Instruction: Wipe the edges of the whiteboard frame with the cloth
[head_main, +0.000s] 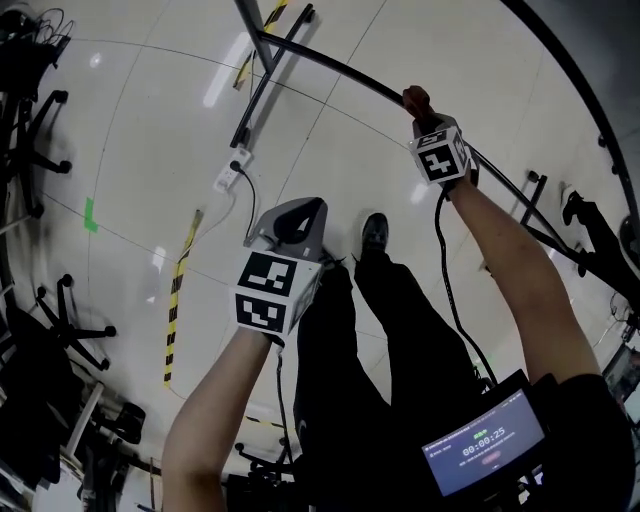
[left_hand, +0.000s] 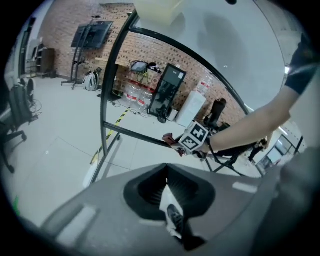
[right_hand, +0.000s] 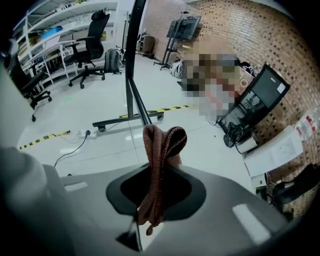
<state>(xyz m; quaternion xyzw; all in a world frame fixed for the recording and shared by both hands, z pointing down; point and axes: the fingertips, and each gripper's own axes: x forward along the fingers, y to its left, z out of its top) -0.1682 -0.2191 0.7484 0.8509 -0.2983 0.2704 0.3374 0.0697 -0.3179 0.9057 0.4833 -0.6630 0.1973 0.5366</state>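
Pinching the soft, light-looking reddish-brown woven cloth (right_hand: 159, 145) at its bunched fold, the right gripper (right_hand: 156, 175) holds it against the black metal whiteboard frame (head_main: 340, 67), while the left gripper (left_hand: 167, 192), jaws together, carries nothing.

My left gripper (head_main: 300, 212), up and left of the screen (head_main: 485, 442), was a smooth grey shell. Its own camera showed a black recess round the jaws and pale oblong patches on either side of it. The left cube (head_main: 268, 292) was white with black square markers. My right gripper (head_main: 420, 112), above the screen, had the same grey shell, and the right cube (head_main: 440, 155) bore the same kind of markers. A thin black cable (head_main: 446, 280) ran from it down toward the screen. I wore black trousers (head_main: 340, 380) and a black shoe (head_main: 375, 232), both left of the screen. A short dark sleeve (head_main: 590, 420) was just right of it.
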